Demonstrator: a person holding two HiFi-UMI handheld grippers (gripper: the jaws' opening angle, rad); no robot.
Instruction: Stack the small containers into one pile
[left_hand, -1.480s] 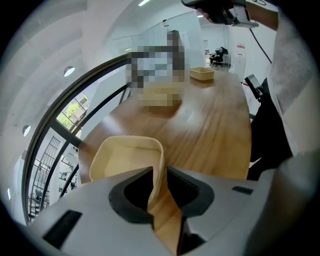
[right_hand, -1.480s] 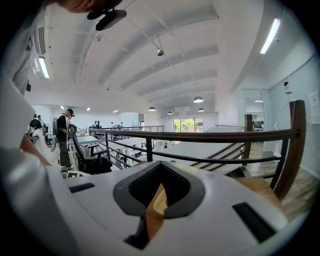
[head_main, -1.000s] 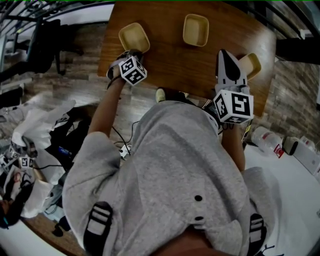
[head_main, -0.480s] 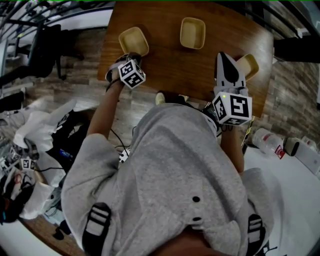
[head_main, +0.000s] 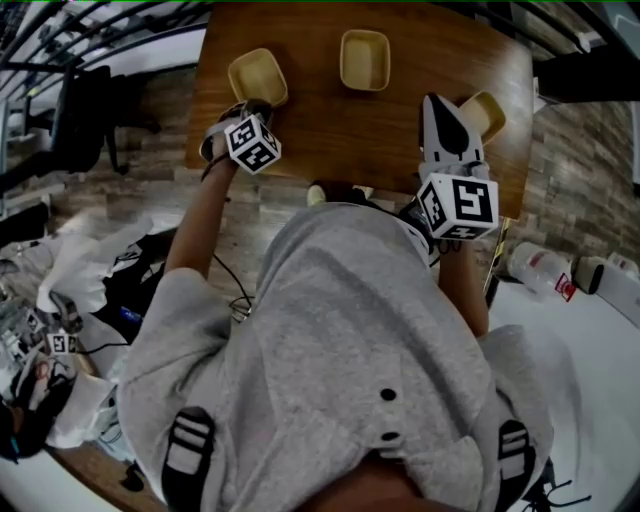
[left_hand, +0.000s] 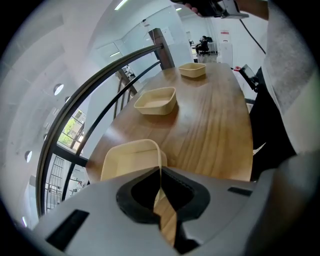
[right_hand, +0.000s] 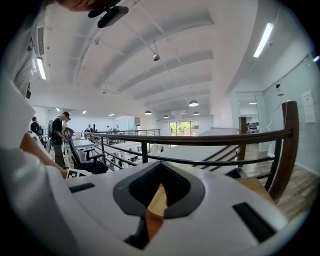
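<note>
Held in the person's left hand, the left gripper (left_hand: 160, 172) has its jaws pressed together on the thin side wall of a shallow, pale beige, rounded-rectangular tray, the left container (head_main: 258, 76). The wall runs down into the slit between the black pads (left_hand: 191, 195), and the tray's body spreads to the left of the jaws. This container is at the left end of the brown wooden table (head_main: 330, 135), close to the table's near edge; whether its base touches the wood I cannot tell. The gripper's black-and-white marker cube (head_main: 252, 143) shows just off that near edge in the head view.

A second beige tray of the same kind, the middle container (head_main: 364, 60), sits flat about midway along the table, towards its far edge, well apart from both grippers.

The right gripper (right_hand: 159, 187) reaches over the table's right end, pointing nearly level towards a dark railing (right_hand: 200, 141) beyond the table. Its jaws are drawn together too, with a thin beige sliver between the pads that looks like a container wall. The right container (head_main: 488, 112), the third beige tray, lies just beside that gripper's white fingers (head_main: 430, 140) at the table's right end, partly hidden by them.

Below the table's near edge, the person's grey hooded top (head_main: 340, 330) fills the head view.
</note>
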